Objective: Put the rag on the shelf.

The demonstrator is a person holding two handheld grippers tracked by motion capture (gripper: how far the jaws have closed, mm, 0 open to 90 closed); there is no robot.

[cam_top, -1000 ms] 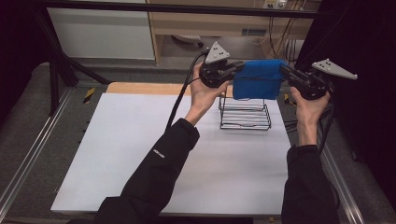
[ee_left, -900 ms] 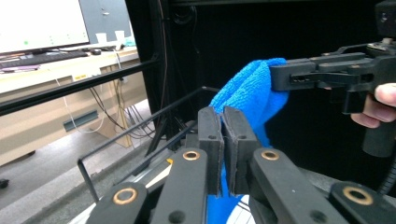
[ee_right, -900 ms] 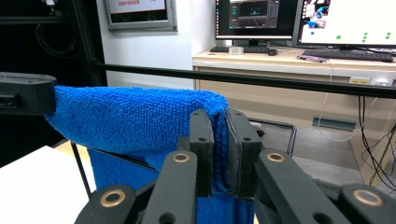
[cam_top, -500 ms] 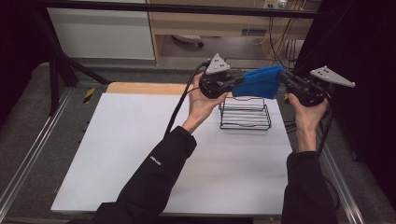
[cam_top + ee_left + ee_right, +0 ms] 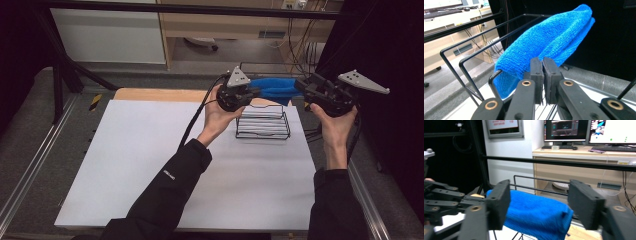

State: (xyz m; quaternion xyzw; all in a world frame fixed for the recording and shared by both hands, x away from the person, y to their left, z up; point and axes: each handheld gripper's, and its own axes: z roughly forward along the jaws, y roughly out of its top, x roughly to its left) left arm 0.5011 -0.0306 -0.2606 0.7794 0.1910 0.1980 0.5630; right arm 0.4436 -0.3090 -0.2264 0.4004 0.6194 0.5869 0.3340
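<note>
On the left of the high view a black-sleeved forearm reaches up across the white worktop (image 5: 150, 150), and its hand holds the left gripper (image 5: 252, 93) above the far edge of the sheet, a black cable trailing down from it. The left gripper view shows this gripper's jaws pressed together on the near edge of a blue towel (image 5: 544, 45), pinching the terry cloth between the pads. The towel is folded into a thick roll that runs away from the jaws and lies over the top bars of a black wire rack (image 5: 466, 62).

In the high view the wire rack (image 5: 263, 122) stands on the worktop just below and between the two grippers, its horizontal wires visible through the open frame. The blue towel (image 5: 275, 87) stretches level in the air from the left gripper toward the right one, above the rack's far side.

On the right, the other hand holds the right gripper (image 5: 305, 86) beyond the right edge of the sheet, with its grey three-cornered plate pointing outward. In the right gripper view its jaws stand spread wide on either side of the towel's (image 5: 536, 216) free end, not touching it; the cloth lies between and somewhat beyond the two pads. The left gripper (image 5: 441, 200) shows at the left edge of that view.
</note>
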